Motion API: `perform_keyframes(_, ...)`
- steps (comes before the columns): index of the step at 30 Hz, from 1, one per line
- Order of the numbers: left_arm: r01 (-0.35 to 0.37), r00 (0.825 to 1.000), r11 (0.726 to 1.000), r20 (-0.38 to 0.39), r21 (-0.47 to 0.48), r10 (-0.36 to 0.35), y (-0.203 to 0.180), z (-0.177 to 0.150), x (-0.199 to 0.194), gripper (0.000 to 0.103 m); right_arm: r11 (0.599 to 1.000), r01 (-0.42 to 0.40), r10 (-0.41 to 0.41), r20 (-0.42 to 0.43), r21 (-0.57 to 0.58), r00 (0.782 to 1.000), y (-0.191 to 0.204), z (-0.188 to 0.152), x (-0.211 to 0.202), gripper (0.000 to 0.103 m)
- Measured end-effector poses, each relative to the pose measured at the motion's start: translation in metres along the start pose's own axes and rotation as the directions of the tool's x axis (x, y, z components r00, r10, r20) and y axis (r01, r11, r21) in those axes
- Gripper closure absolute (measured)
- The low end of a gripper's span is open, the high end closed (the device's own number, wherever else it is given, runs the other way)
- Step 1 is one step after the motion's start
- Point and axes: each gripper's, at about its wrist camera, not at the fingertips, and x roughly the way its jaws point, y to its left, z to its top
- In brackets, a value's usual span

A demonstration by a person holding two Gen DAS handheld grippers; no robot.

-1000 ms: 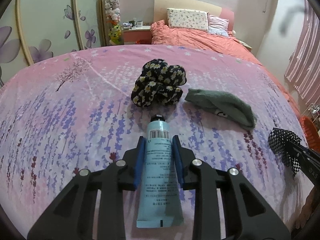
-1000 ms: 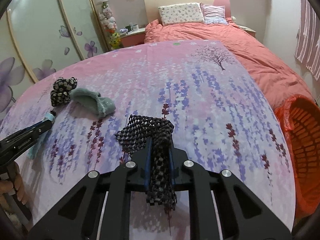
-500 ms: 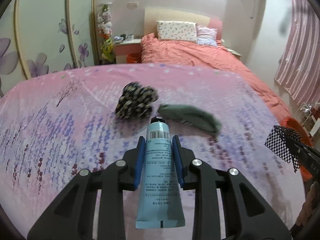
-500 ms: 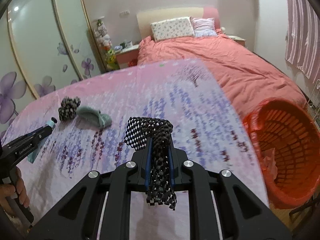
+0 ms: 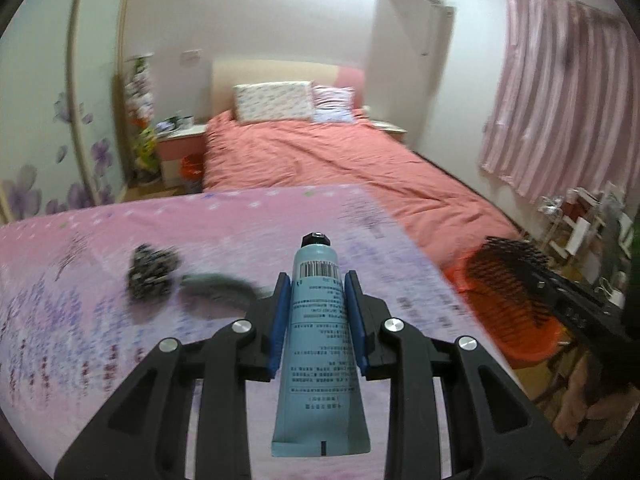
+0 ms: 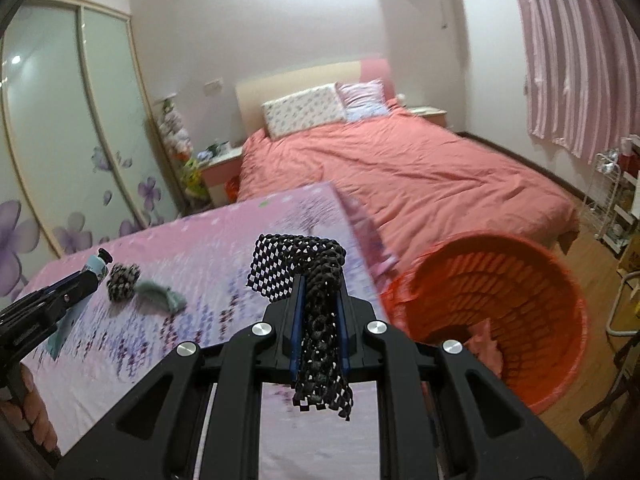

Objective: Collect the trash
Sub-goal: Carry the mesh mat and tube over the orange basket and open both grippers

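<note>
My left gripper (image 5: 318,280) is shut on a light blue tube (image 5: 318,344) with a black cap, held above the pink floral tabletop (image 5: 100,340). My right gripper (image 6: 318,284) is shut on a black-and-white checkered mesh cloth (image 6: 298,262), held above the table's right edge. The left gripper and tube also show in the right wrist view (image 6: 94,268). An orange basket (image 6: 496,304) lined with an orange bag stands on the floor right of the table, with something pink at its bottom. In the left wrist view the basket (image 5: 516,344) sits under the right gripper.
A black floral scrunchie (image 5: 152,266) and a green knitted item (image 5: 218,284) lie on the table. A bed with a salmon cover (image 6: 400,176) stands behind. A white wire rack (image 6: 612,200) and pink curtains (image 6: 576,60) are at the right.
Both grippers have lifted off the table and swung right towards the orange basket, each still holding its item. The basket has come more fully into view.
</note>
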Motion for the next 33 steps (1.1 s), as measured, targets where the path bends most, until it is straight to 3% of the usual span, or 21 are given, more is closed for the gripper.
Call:
perform_keyframes(9,0.156,0.988,0.984,-0.001,0.081,-0.156,-0.091,0.013,0.015,0.075,0.994,0.068,-0.073,0.055,0.085,0.996,-0.062,0.007,-0.015,0.089)
perform_keyframes(15,0.27,0.963,0.955,-0.048,0.123,-0.266,-0.159,0.014,0.043,0.075,0.981,0.108,-0.119,0.062,0.159,0.991,-0.107,0.006,-0.013,0.089)
perform_keyframes(22,0.349,0.936,0.924,-0.106,0.156,-0.336,-0.225,0.009,0.083,0.075,0.959,0.132,-0.148,0.045,0.252,0.988,-0.154,0.005,0.0,0.089)
perform_keyframes(26,0.364,0.929,0.917,-0.141,0.164,-0.343,-0.241,0.003,0.107,0.075,0.948,0.138,-0.15,0.022,0.286,0.988,-0.17,0.001,0.012,0.088)
perform_keyframes(28,0.357,0.929,0.919,-0.164,0.164,-0.332,-0.246,0.0,0.122,0.074,0.943,0.134,-0.138,-0.006,0.306,0.99,-0.177,-0.001,0.021,0.083)
perform_keyframes(29,0.349,0.931,0.923,-0.171,0.163,-0.322,-0.246,-0.001,0.127,0.068,0.94,0.131,-0.132,-0.019,0.316,0.991,-0.181,-0.003,0.026,0.078)
perform_keyframes(31,0.324,0.938,0.932,-0.183,0.159,-0.295,-0.243,-0.004,0.138,0.059,0.938,0.142,-0.133,-0.05,0.317,0.99,-0.185,-0.008,0.037,0.061)
perform_keyframes(33,0.301,0.944,0.941,-0.189,0.153,-0.271,-0.236,-0.006,0.144,0.056,0.938,0.159,-0.145,-0.068,0.309,0.987,-0.184,-0.015,0.039,0.053)
